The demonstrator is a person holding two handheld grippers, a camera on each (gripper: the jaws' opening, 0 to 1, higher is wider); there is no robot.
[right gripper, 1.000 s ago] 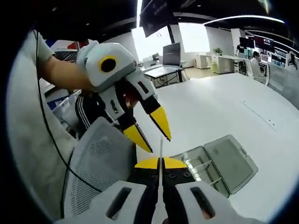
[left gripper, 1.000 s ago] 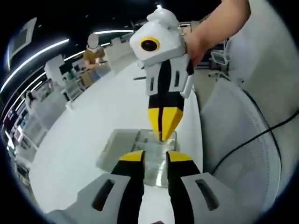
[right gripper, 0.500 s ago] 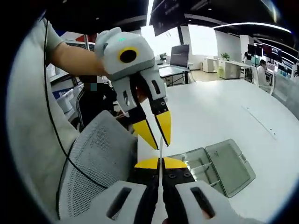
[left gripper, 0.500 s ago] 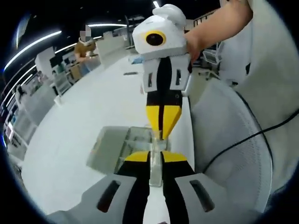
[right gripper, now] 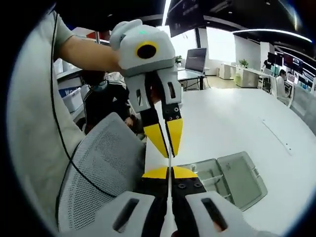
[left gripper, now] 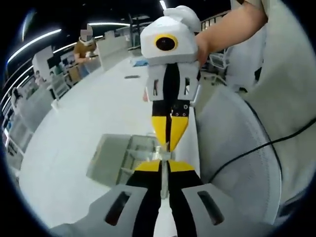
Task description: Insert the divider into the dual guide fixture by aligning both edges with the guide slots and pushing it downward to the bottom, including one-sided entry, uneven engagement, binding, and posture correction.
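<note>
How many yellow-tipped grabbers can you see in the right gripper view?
2. The right hand-held gripper rises from the bottom, shut on the thin clear divider. The left hand-held gripper hangs above, its tips around the divider's top edge.

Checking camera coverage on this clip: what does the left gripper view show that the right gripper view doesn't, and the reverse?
Left gripper view: the right gripper seen from the front, reaching in from above, shut on the divider, plus a standing person far off. Right gripper view: the left gripper from the front, plus a laptop on a desk. Both: the divider, the open fixture, the white table, the mesh chair.
</note>
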